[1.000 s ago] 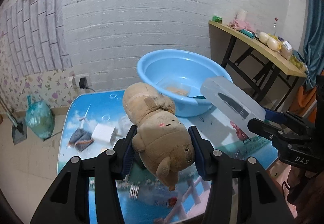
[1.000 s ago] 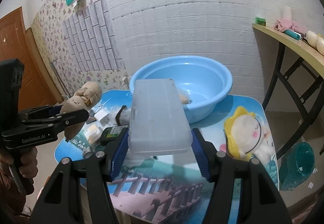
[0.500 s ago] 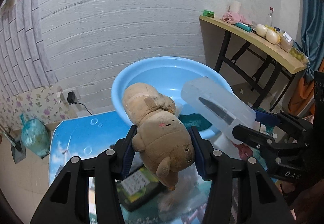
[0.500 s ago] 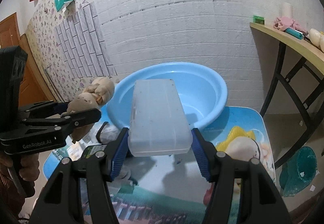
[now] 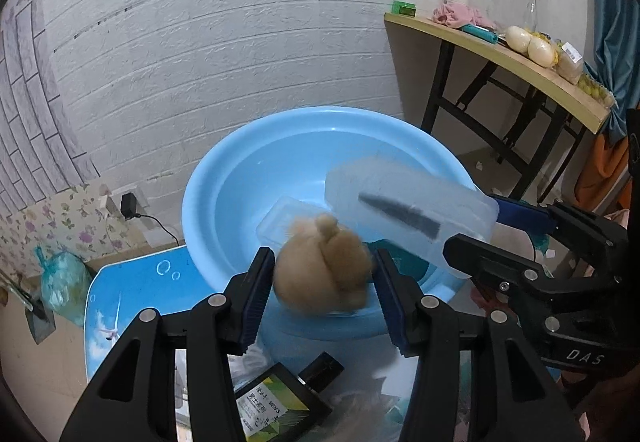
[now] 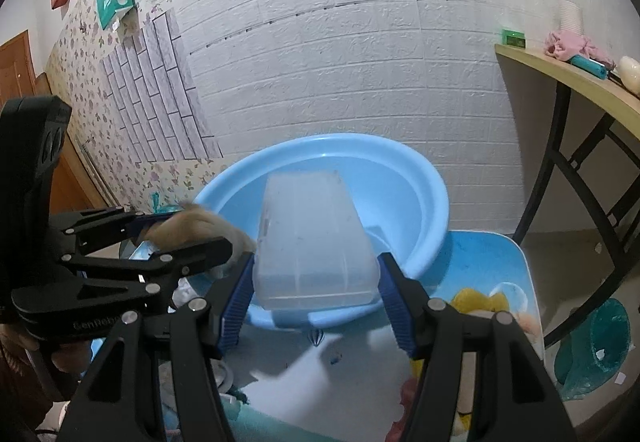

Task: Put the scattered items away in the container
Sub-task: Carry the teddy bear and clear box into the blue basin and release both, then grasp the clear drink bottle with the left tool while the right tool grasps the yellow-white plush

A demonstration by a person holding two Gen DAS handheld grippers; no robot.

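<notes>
Readable text first: the right gripper [image 6: 316, 294] has "DAS" printed on its black body in the left wrist view, the left gripper [image 5: 322, 282] reads "GenRob…" (rest cut off) in the right wrist view, and the black box with a green-yellow label [image 5: 276, 406] lying on the table says "MEN'S" next to some Chinese characters I can't make out.

The tan plush bear toy [image 5: 322, 274] sits squarely between the left gripper's blue pads, clamped on both sides. It's blurry, hanging right at the near rim of the round light-blue plastic basin [image 5: 224, 202], with small rounded bits sticking up toward the wall.

The frosted translucent rectangular plastic box [image 6: 312, 242] is pinched across its width by the right gripper's blue pads. Its long axis runs straight away from the gripper, far end poking over the basin's interior and tilted a bit down. A clear flat plastic tray [image 5: 280, 222] is already lying in the basin.
</notes>
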